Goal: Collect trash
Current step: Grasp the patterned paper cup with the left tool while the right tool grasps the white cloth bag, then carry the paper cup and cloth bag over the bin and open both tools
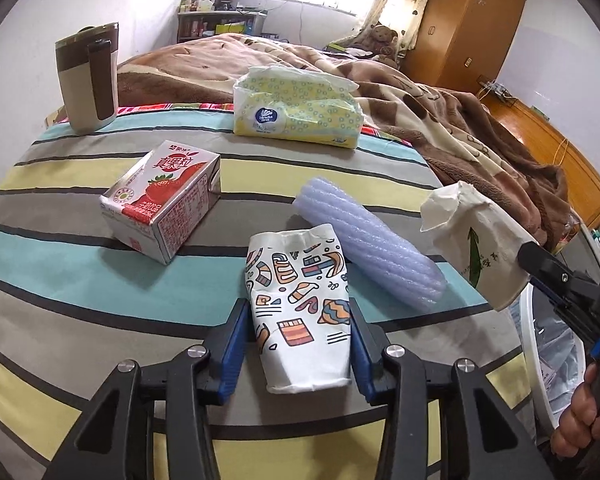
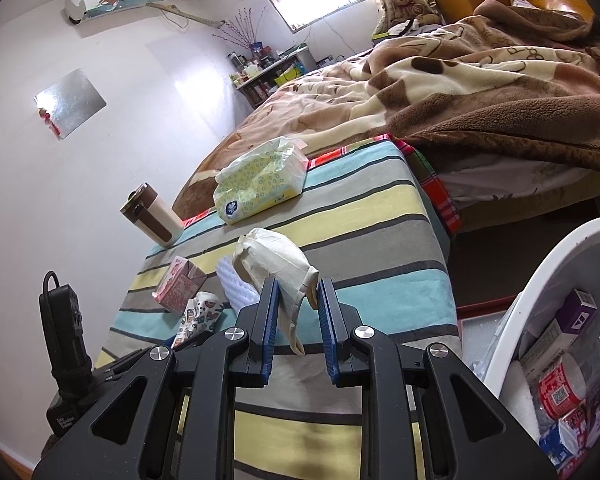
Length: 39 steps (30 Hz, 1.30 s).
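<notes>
The left gripper (image 1: 302, 334) pinches a crushed, colourfully patterned paper cup (image 1: 298, 308) lying on the striped cloth (image 1: 60, 280). The right gripper (image 2: 298, 308) clamps a crumpled white paper cup (image 2: 276, 266) near the white bin (image 2: 540, 300).

1. Striped cloth (image 1: 80, 280) on the worktop: bands of turquoise, pale yellow and grey, parted by thin black lines
2. Crushed paper cup (image 1: 300, 308): white, with orange, blue and teal doodles outlined in black
3. Milk carton (image 1: 162, 200): white and red, with a strawberry picture and red lettering
4. Foam roll (image 1: 368, 240): pale lilac, ribbed
5. Second crushed cup (image 1: 476, 240): cream, with a green arrow and green writing
6. Tissue pack (image 1: 296, 112): yellow and white, dotted with small green rings, a blue round logo
7. Tumbler (image 1: 88, 76): cream and brown
8. Blanket (image 1: 440, 120): brown and cream
9. Both tools: black, with blue pads (image 1: 232, 344)
10. Bin (image 2: 540, 300): white rim
</notes>
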Motion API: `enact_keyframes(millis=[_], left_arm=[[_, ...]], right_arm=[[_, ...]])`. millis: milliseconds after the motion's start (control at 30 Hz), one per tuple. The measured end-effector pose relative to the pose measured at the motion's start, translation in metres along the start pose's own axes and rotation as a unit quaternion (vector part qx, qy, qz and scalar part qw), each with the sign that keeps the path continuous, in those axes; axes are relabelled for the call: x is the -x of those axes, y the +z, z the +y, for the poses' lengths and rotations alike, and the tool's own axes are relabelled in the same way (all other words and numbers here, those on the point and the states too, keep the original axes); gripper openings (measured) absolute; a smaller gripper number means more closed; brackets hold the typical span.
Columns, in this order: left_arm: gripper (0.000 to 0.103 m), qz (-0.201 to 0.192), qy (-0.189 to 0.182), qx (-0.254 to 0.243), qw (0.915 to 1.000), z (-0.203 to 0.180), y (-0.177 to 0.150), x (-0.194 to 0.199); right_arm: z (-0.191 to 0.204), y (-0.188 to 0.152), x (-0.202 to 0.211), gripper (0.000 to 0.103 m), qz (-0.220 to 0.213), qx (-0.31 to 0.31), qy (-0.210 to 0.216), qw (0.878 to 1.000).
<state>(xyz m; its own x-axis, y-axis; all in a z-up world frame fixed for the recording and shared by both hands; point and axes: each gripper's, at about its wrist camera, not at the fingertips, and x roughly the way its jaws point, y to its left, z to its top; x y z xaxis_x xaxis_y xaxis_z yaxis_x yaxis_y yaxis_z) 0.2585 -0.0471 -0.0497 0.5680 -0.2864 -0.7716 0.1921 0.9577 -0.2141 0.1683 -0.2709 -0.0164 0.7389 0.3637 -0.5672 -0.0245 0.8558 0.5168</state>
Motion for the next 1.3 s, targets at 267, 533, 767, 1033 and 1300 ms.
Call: enact_keyframes(millis=[267, 533, 767, 1033, 1300], left_arm=[[0.044, -0.017, -0.003, -0.003, 0.9998, -0.003, -0.005, 0.018], [0.044, -0.039, -0.014, -0.009, 0.9991, -0.013, -0.014, 0.05], [0.044, -0.064, -0.017, -0.023, 0.9975, -0.029, -0.023, 0.081], [0.045, -0.086, -0.036, -0.043, 0.9947, -0.054, -0.035, 0.109], [0.045, -0.101, -0.059, -0.072, 0.9905, -0.088, -0.042, 0.13]], right_arm=[[0.003, -0.003, 0.012, 0.021, -0.008, 0.002, 0.001, 1.0], [0.011, -0.009, 0.033, 0.021, -0.021, 0.016, -0.002, 1.0], [0.012, -0.014, 0.058, 0.021, -0.042, 0.016, -0.008, 0.999], [0.001, -0.022, 0.092, 0.021, -0.067, -0.001, -0.014, 0.998], [-0.012, -0.03, 0.123, 0.021, -0.092, -0.015, -0.031, 0.995]])
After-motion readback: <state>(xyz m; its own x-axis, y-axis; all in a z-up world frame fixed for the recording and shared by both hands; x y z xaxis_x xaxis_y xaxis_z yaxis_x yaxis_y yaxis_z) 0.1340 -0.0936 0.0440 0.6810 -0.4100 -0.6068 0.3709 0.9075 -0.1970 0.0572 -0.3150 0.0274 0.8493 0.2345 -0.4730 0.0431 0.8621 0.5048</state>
